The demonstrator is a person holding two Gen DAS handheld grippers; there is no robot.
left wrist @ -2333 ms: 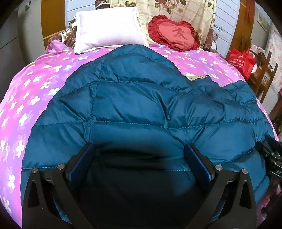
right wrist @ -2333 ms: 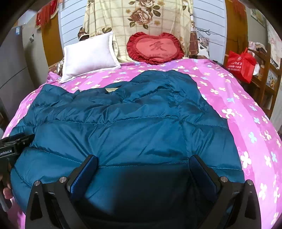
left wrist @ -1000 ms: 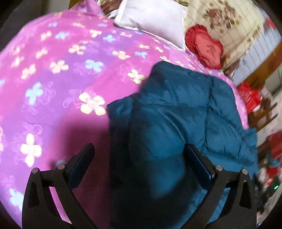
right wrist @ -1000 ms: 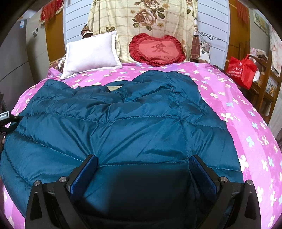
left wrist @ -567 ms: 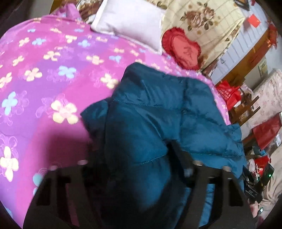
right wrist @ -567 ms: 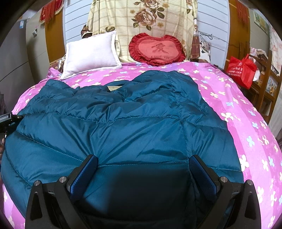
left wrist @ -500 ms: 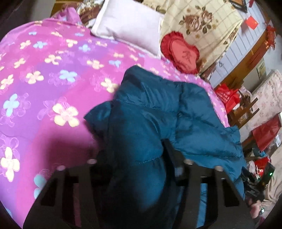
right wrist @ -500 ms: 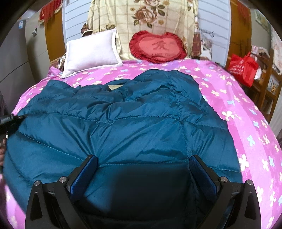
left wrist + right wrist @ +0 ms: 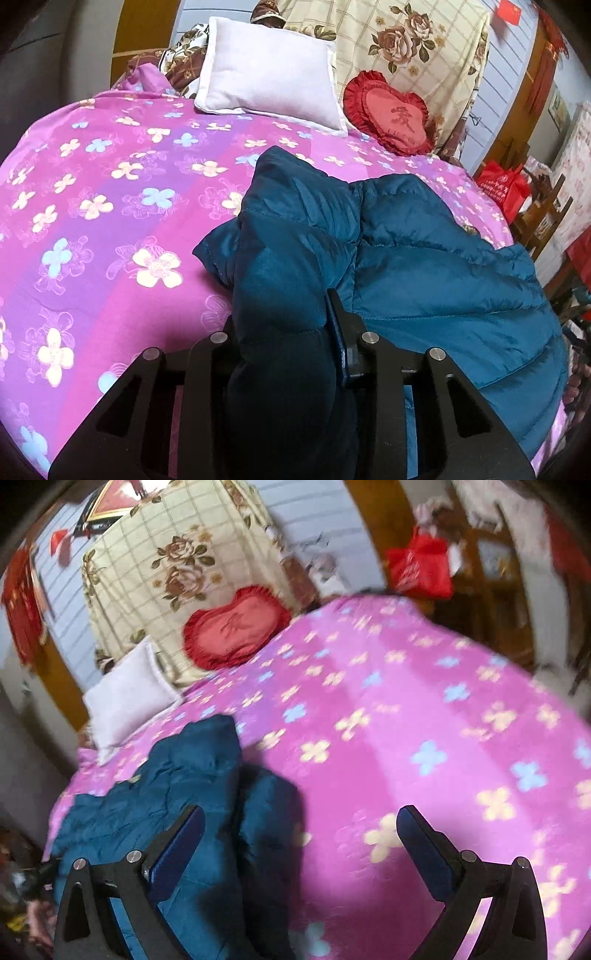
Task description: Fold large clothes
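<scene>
Teal puffer jacket (image 9: 424, 266) lies on the pink bed (image 9: 92, 206). Left gripper (image 9: 286, 332) pinches its edge at 6 o'clock; right gripper (image 9: 299, 834) gapes empty. Likely mid-fold: next, carry the edge across.

Soft daylight, fisheye warp — right view motion-blurred

Left gripper (image 9: 282, 317): matte black frame, triangular cut-outs in each finger arm; four silver round screw heads across the top; a blue pad strip shows on the inner face of one finger (image 9: 338, 328); other pad hidden. Right gripper (image 9: 299, 834): same black frame with triangular cut-outs; silver screw heads in pairs on each arm; long dark-blue pads on the inner faces of the fingers (image 9: 177, 845); view blurred, no markings legible.
</scene>
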